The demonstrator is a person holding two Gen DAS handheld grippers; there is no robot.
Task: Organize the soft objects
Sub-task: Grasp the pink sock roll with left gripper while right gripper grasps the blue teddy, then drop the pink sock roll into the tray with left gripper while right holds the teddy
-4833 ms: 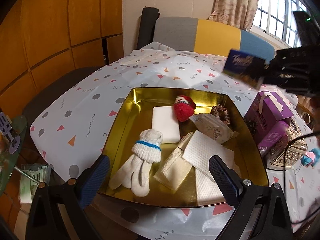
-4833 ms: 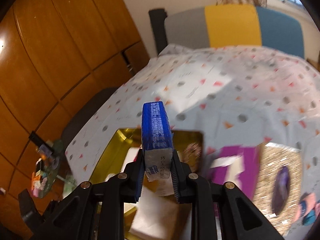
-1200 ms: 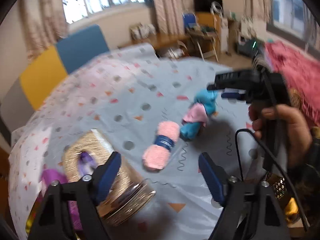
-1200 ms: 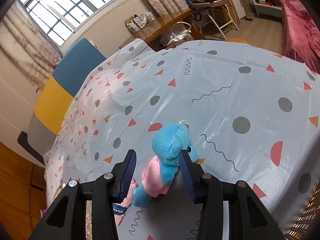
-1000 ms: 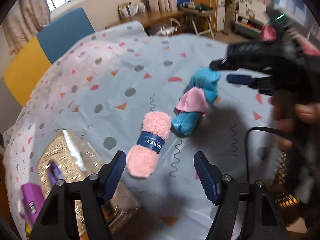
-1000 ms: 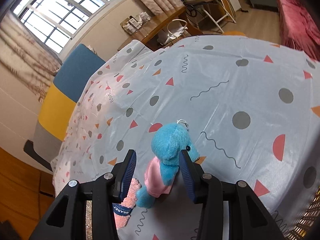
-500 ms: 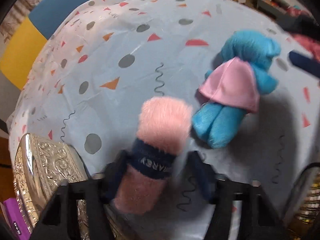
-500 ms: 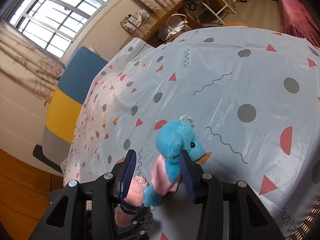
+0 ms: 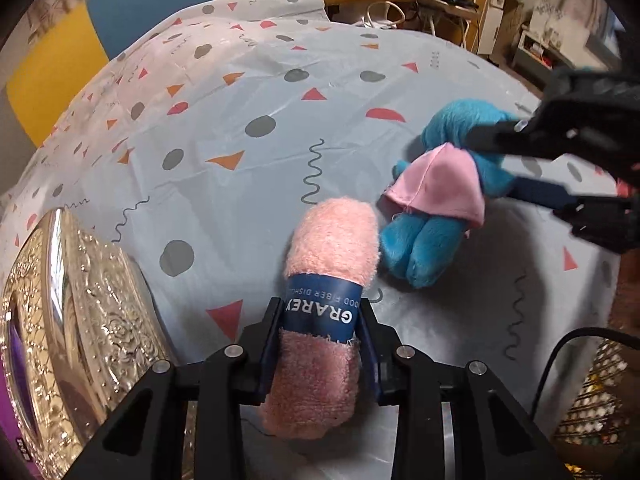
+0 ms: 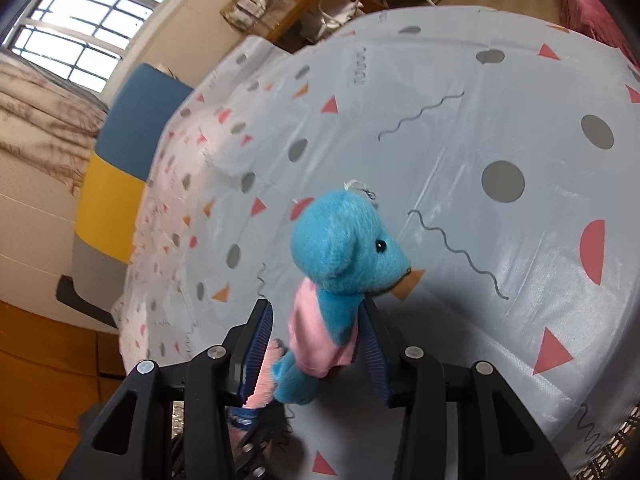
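One fluffy pink cloth roll (image 9: 326, 312) fills the left wrist view at 6 o'clock — the left claw (image 9: 320, 344) has just been closing and now clamps its navy paper band, whose print is partly cut off. At 3 o'clock lies one blue plush bear (image 9: 436, 208).

In the right wrist view, the right claw (image 10: 316, 344) straddles the bear's (image 10: 344, 248) pink-shirted body on the spotted worktop (image 10: 480, 128) — whether it grips, I cannot tell.

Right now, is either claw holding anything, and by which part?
Left claw has just been closing on the pink cloth roll, at its blue paper band. Right claw straddles the blue plush at its torso; grip unclear.
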